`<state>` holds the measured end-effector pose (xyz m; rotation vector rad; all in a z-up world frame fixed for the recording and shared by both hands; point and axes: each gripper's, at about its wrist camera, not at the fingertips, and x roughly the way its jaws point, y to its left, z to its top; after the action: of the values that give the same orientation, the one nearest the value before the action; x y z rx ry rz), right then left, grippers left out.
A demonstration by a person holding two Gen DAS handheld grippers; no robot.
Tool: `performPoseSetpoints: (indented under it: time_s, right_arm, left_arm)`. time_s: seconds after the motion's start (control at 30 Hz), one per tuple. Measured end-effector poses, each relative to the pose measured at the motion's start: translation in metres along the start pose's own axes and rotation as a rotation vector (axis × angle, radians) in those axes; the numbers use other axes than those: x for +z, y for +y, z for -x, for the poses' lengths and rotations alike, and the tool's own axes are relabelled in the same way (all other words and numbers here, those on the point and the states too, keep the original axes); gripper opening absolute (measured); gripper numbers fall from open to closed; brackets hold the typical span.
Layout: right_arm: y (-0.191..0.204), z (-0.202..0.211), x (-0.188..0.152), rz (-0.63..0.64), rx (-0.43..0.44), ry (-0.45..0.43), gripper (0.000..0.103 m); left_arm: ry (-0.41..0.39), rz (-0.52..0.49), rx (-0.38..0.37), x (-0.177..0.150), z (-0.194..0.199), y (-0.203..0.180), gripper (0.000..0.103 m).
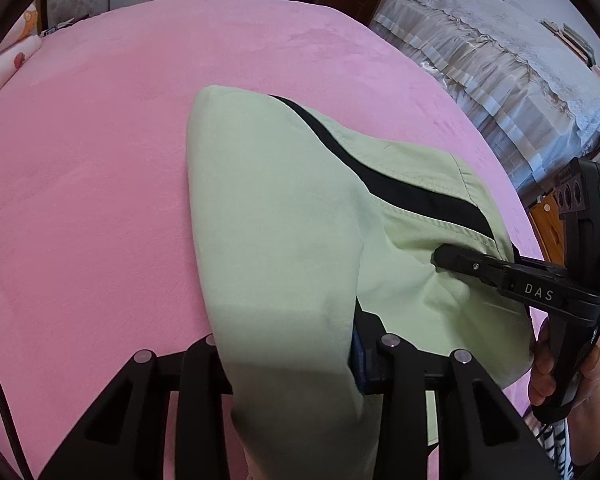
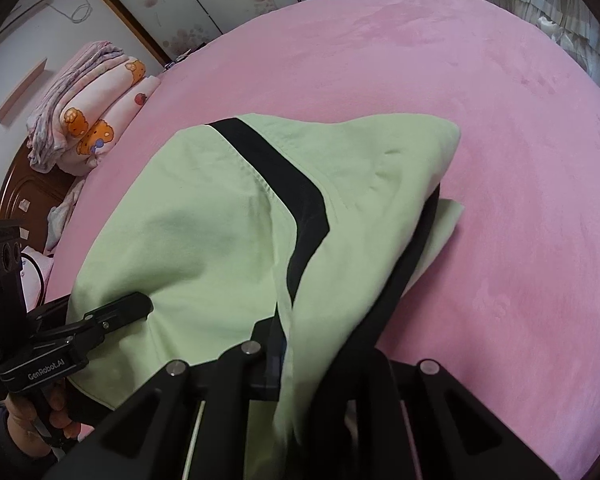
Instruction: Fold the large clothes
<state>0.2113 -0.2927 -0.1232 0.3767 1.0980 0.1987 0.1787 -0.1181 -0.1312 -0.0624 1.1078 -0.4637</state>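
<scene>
A light green garment [image 1: 272,208] with a black stripe [image 1: 380,176] lies partly lifted over the pink bed [image 1: 100,160]. In the left wrist view its cloth runs down between the fingers of my left gripper [image 1: 288,344] and hides the tips, which are shut on it. My right gripper [image 1: 440,258] comes in from the right, pinched on the garment's near edge, with a hand on its handle. In the right wrist view the garment [image 2: 204,220] drapes over my right gripper [image 2: 300,344], and my left gripper [image 2: 146,306] clamps the cloth at lower left.
Folded blankets with a cartoon print [image 2: 88,120] are stacked at the bed's head by a wooden headboard [image 2: 24,196]. A piece of furniture under a lace cover [image 1: 500,64] stands beyond the bed's right side. Pink sheet [image 2: 500,160] stretches around the garment.
</scene>
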Motion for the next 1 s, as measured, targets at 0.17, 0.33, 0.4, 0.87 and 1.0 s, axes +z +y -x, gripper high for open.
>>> performPoseSetpoints:
  time_s: [0.17, 0.33, 0.4, 0.87, 1.0]
  right_arm:
    - [0.042, 0.009, -0.032, 0.013, 0.032, 0.019, 0.01]
    - [0.091, 0.012, -0.055, 0.053, 0.062, 0.039, 0.01]
    - [0.114, 0.01, -0.059, 0.068, 0.082, 0.05, 0.01]
    - [0.278, -0.059, 0.012, 0.213, 0.171, 0.036, 0.01]
    - [0.302, -0.084, 0.063, 0.215, 0.167, -0.018, 0.01]
  left_arm:
    - [0.007, 0.023, 0.012, -0.033, 0.041, 0.02, 0.034]
    - [-0.005, 0.053, 0.027, -0.062, 0.083, 0.052, 0.034]
    - [-0.014, 0.067, 0.036, -0.07, 0.1, 0.069, 0.034]
    - [-0.117, 0.097, 0.171, -0.024, 0.178, 0.23, 0.034]
    - [-0.155, 0.067, 0.183, 0.035, 0.163, 0.266, 0.034]
